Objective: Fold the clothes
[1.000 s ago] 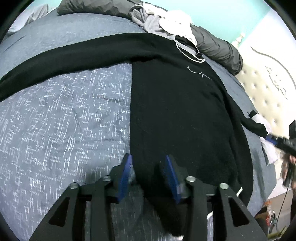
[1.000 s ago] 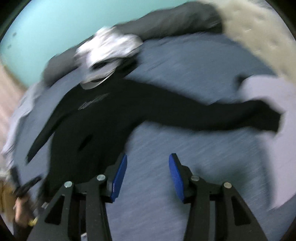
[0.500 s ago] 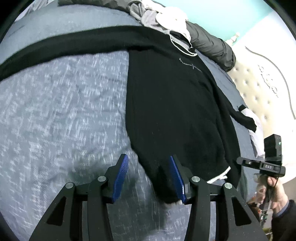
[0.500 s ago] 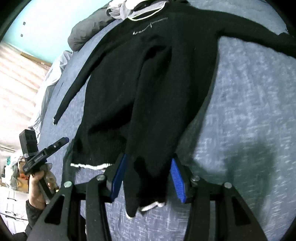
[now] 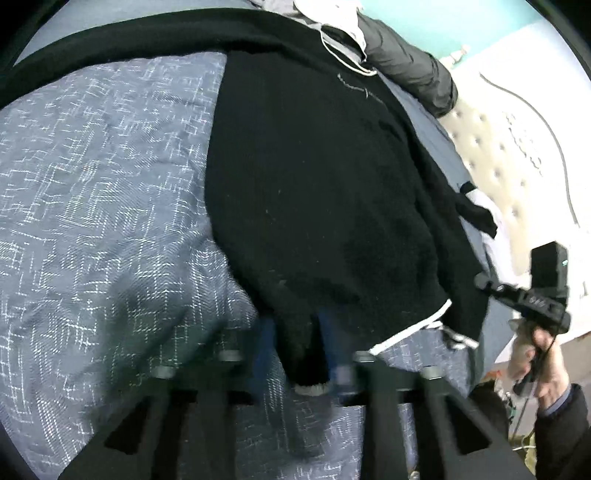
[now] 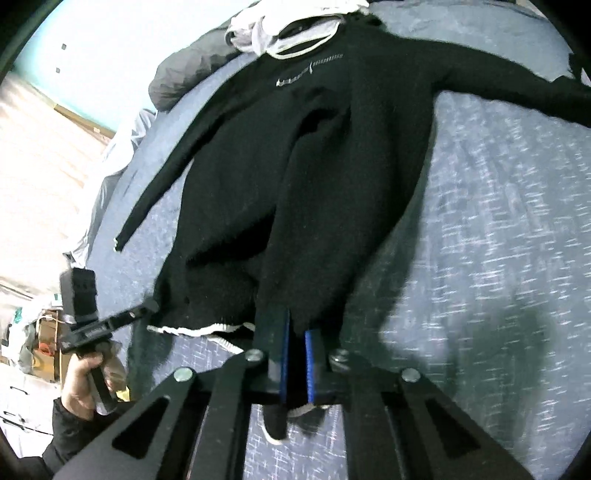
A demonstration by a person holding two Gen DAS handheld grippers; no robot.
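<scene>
A black sweater [image 5: 325,192] with a white-trimmed hem lies spread on the blue-grey bedspread [image 5: 92,221], sleeves out to both sides. My left gripper [image 5: 295,350] is blurred; its blue pads are closing around the sweater's left hem corner. In the right wrist view my right gripper [image 6: 297,354] is shut on the sweater's [image 6: 332,177] right hem corner, with cloth bunched between the pads and a tail hanging below them. The white hem edge [image 6: 199,329] sags between the two grippers.
A pile of grey and white clothes [image 6: 288,22] and a dark grey jacket [image 5: 406,62] lie at the far end of the bed. A tufted cream headboard [image 5: 509,155] stands at the right. A wall [image 6: 44,155] is at the left.
Both grippers have narrowed around the sweater's hem corners. The right one went from open around the cloth to clamped on it. The left one is mid-closing and blurred.
</scene>
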